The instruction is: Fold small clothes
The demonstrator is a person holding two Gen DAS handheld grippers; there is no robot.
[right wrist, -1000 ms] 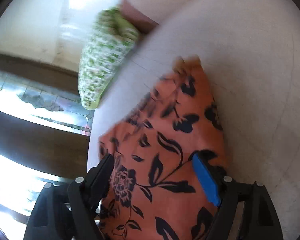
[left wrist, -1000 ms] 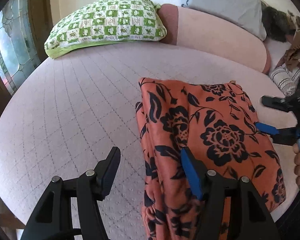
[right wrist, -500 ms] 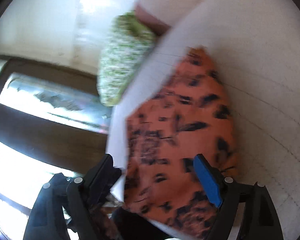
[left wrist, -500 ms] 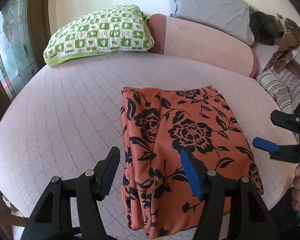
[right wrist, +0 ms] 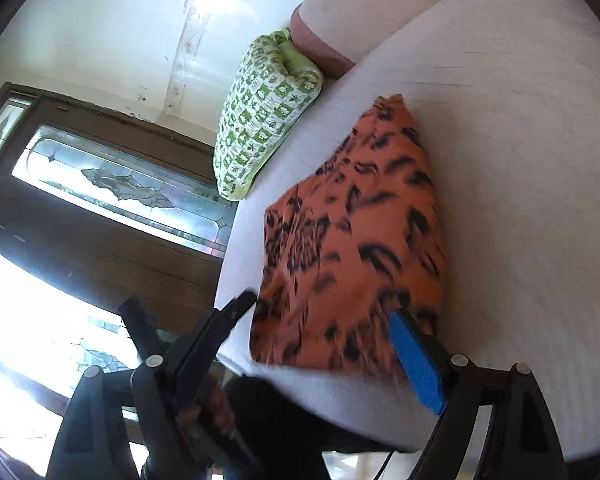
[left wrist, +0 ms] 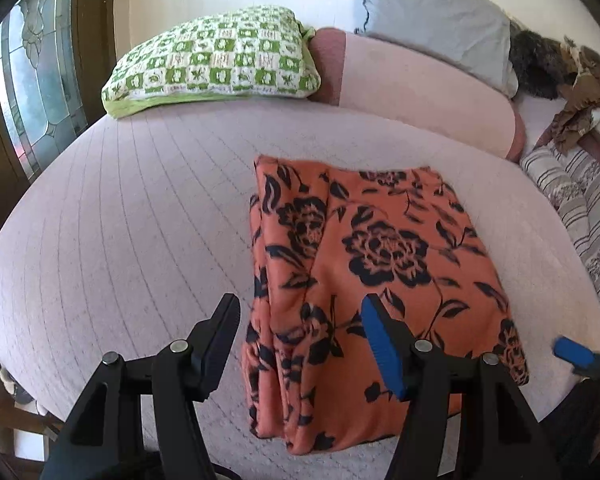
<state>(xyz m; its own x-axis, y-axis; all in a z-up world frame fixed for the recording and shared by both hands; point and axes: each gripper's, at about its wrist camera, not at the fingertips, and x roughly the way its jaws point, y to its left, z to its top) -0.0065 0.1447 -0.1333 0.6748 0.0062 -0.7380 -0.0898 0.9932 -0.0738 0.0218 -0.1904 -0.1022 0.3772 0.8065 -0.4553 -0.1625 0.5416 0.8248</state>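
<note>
Item: orange floral garment [left wrist: 372, 280], folded flat on bed [left wrist: 140, 220] | Left claw [left wrist: 300, 340]: released, above near edge | Right claw [right wrist: 324, 332]: released, empty | Step: fold apparently complete | Next: probably fetch another piece
</note>
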